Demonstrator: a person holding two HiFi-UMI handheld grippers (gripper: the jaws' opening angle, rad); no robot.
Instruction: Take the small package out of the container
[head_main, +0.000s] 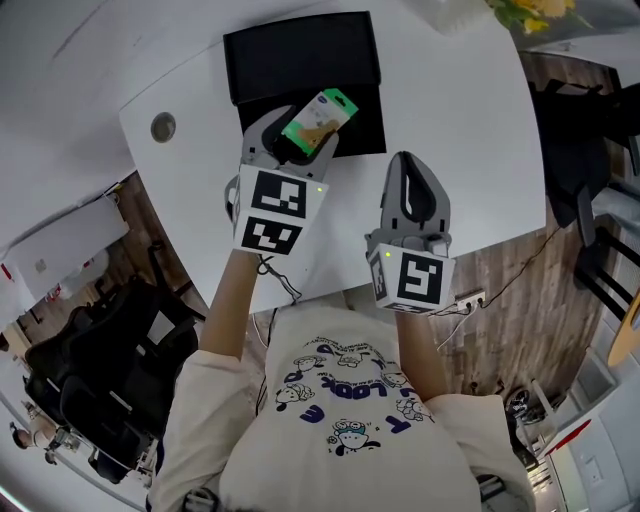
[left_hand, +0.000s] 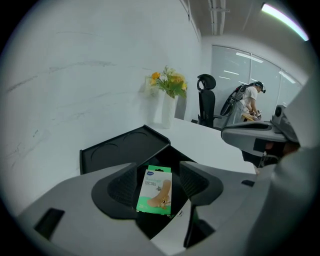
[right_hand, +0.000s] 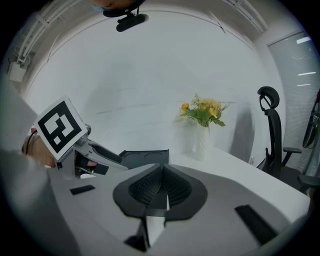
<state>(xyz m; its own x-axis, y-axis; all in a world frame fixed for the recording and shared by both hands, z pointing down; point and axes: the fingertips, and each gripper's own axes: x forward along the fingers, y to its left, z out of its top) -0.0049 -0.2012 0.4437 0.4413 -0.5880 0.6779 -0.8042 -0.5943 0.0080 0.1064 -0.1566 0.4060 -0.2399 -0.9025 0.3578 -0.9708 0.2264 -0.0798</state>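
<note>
A small green package with a foot picture stands between the jaws of my left gripper. The jaws stand apart; a gap shows on the package's right side, so the pads do not press it. It hangs at the front edge of the black container, a shallow tray on the white table; whether it rests on anything I cannot tell. My right gripper is shut and empty, to the right of the left one above the table's near edge.
A vase of yellow flowers stands at the table's far end. A round cable hole sits left of the container. A black office chair and a person are beyond the table.
</note>
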